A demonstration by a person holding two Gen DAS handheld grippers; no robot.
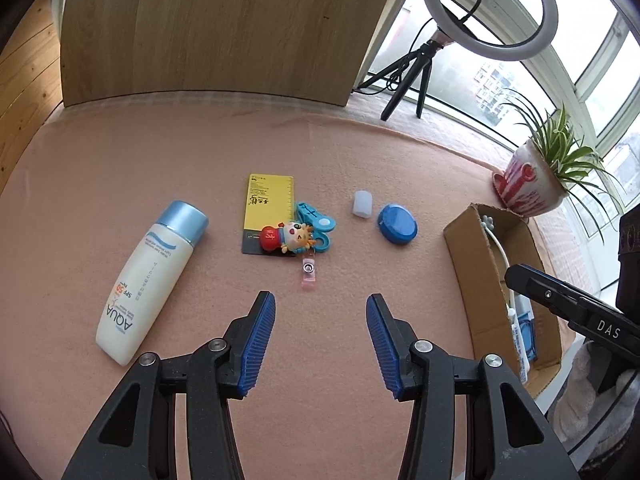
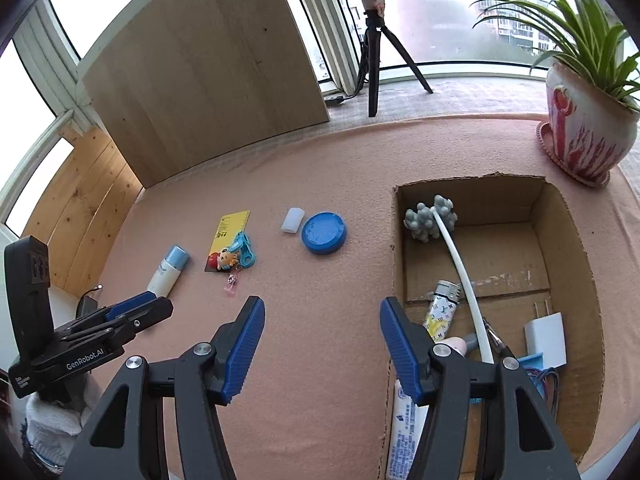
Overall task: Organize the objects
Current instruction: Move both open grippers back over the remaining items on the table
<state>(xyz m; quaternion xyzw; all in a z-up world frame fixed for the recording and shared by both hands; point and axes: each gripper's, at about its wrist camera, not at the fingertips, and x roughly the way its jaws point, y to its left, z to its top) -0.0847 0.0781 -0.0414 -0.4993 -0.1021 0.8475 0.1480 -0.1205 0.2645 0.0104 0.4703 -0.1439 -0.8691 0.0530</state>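
Note:
On the pink cloth lie a white sunscreen bottle (image 1: 150,276) with a blue cap, a yellow card (image 1: 267,212), a cartoon badge reel (image 1: 294,236) on a blue clip, a small white cap (image 1: 362,204) and a round blue lid (image 1: 397,224). My left gripper (image 1: 321,312) hovers open just short of the badge reel, nothing between its fingers. My right gripper (image 2: 322,320) is open too, beside the left wall of the cardboard box (image 2: 572,240). The box holds a massage stick (image 2: 432,218), a lighter (image 2: 440,312), a white charger (image 2: 546,338) and a tube (image 2: 404,432).
A potted plant (image 2: 588,128) stands behind the box at the right. A wooden board (image 1: 216,28) leans at the back, with a ring light on a tripod (image 1: 416,68) beside it on the window sill. Bare cloth lies in front of the loose items.

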